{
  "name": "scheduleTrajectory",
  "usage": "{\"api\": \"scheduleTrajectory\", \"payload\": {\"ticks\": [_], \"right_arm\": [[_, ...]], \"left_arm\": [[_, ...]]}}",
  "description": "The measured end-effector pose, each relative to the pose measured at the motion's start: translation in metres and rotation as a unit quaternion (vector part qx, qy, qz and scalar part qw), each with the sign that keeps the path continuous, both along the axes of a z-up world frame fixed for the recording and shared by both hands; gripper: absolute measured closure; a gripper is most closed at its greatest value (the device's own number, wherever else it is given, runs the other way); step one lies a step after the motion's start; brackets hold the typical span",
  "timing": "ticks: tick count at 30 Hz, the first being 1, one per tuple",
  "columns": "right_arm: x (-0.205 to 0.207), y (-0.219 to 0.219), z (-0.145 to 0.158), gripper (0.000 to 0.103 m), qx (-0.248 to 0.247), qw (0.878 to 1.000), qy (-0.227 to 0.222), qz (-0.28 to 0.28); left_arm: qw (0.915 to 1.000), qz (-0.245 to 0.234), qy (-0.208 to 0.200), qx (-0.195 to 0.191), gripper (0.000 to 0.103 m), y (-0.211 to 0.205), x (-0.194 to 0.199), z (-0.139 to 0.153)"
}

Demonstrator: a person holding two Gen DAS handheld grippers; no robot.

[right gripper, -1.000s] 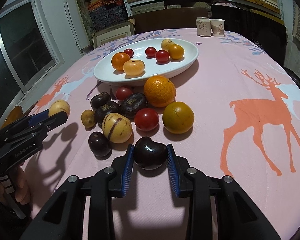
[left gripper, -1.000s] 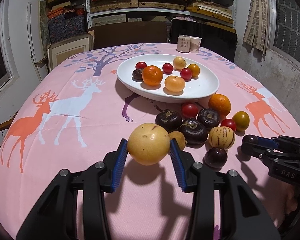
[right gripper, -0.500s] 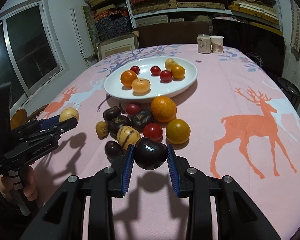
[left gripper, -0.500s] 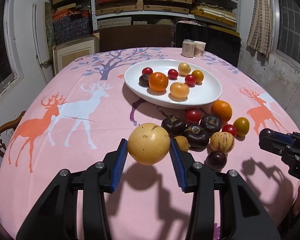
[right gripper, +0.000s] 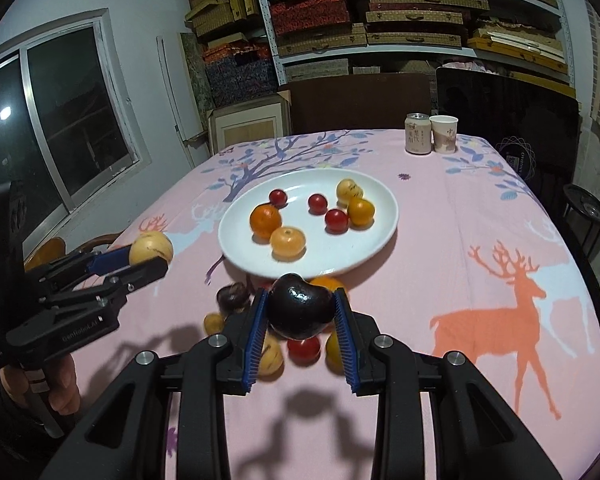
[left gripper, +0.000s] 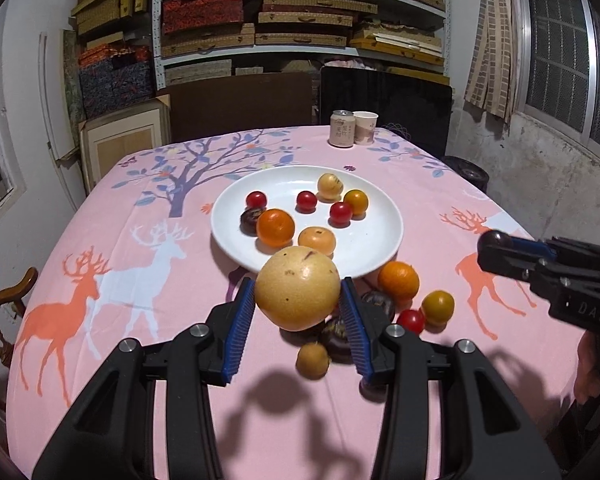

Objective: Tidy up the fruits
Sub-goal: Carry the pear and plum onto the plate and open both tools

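Left gripper point(left gripper: 298, 312): clamped on yellow pear point(left gripper: 297, 288), lower centre of frame, raised off cloth.
Right gripper point(right gripper: 300, 326): clamped on dark plum point(right gripper: 301, 306), lower centre.
Progress: partial; loose fruits point(left gripper: 398, 280) below plate, not yet moved.
White plate point(left gripper: 380, 236): centre frame, holding eight small fruits.

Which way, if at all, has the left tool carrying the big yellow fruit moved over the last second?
Yes. The left tool has lifted and advanced toward the white plate; the yellow fruit now overlaps the plate's near rim instead of sitting short of the loose fruit.
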State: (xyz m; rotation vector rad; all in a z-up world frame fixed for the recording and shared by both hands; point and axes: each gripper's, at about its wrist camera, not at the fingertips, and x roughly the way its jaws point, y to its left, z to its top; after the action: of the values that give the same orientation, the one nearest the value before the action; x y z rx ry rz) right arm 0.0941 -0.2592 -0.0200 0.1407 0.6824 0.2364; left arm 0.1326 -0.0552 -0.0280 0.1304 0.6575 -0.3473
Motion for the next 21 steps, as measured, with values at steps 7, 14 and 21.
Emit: {"api": "scheduleTrajectory", "payload": {"ticks": [7,14,21], "right_arm": [[0.076,-0.013,-0.012,0.07,0.002,0.999,0.033,0.001],[0.138,-0.006,-0.043,0.069,-0.01,0.997,0.075,0.014],[0.145,-0.003,-0.045,0.059,-0.018,0.997,0.067,0.025]], "left_arm": [[0.9987,0.006,0.042,0.027,0.06,-0.026,0.076,-0.029],[0.9941,0.011,0.095,0.051,0.06,-0.041,0.128,-0.059],[0.9939,0.029,0.088,0.06,0.032,-0.038,0.131,-0.057]]}}
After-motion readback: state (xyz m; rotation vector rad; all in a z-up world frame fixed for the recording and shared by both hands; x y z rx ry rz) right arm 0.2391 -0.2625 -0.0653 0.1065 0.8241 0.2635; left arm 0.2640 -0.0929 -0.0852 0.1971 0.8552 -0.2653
